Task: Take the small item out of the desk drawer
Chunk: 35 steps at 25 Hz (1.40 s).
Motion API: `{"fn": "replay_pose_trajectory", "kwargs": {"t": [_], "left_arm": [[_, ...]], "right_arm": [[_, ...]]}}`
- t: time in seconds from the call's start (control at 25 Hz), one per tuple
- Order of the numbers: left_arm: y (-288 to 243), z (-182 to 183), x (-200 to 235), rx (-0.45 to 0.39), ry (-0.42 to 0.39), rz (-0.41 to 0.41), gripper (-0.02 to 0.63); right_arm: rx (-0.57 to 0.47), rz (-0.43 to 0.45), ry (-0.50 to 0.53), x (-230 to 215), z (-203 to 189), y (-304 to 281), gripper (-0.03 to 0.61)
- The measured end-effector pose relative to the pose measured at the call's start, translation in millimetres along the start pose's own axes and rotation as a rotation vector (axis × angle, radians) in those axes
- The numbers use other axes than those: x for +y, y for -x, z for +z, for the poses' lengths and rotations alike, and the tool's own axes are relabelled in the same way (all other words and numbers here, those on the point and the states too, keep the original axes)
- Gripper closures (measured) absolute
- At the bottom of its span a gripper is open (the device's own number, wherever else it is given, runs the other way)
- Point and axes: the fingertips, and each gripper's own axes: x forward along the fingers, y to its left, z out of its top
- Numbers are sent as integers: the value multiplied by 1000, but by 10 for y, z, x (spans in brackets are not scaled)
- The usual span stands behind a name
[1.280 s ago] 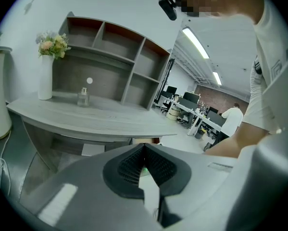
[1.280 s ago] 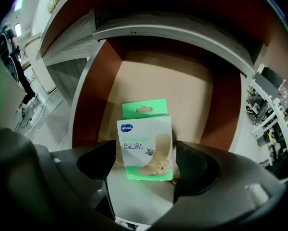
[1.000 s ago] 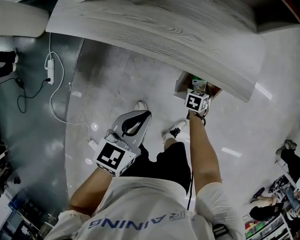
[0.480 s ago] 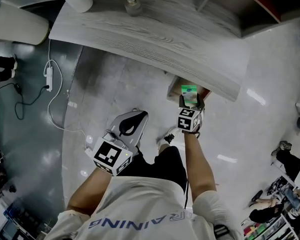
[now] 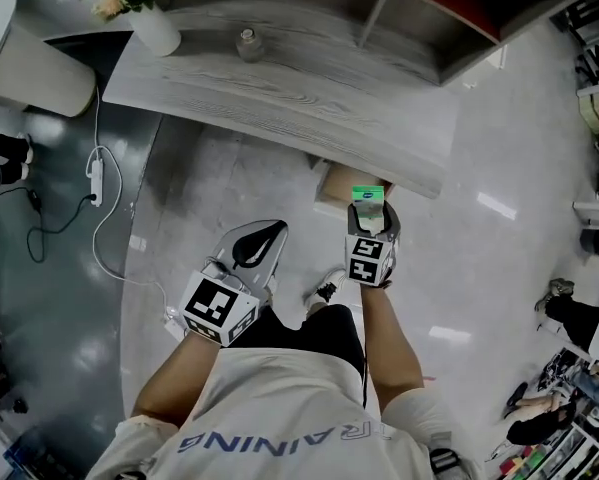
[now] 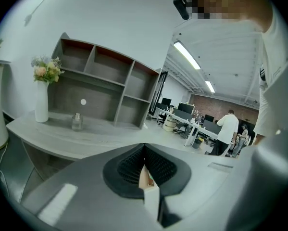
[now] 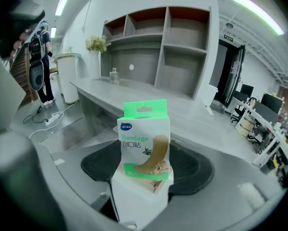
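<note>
Right gripper (image 5: 371,218) clamps the box (image 7: 144,138), lifted clear of the drawer (image 5: 329,181) at its 10 o'clock. Left gripper (image 5: 269,234) closed, empty.

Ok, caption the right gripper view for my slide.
Right gripper clamps a green-and-white bandage box upright, grey desk and open shelving behind.

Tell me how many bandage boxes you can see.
1: a green and white bandage box, gripped upright between the right gripper's jaws, in front of the open drawer. Others may lie hidden inside the drawer.
</note>
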Motion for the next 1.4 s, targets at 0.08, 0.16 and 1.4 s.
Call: {"fn": "replay_pose_trajectory", "kwargs": {"t": [0.08,0.16,1.4], "left_arm": [[8,145,-66,-23,-20,-8,612],[11,286,-139,-47,-40,-20,612],[93,1814,-1313,-313,-234,-204,612]], "right_arm": [[-49,1,-21,-55,218,249,252],[-101,8,-35,-100,453,508,252],[-704,-67,-155,-1327,2432,3489,249]]}}
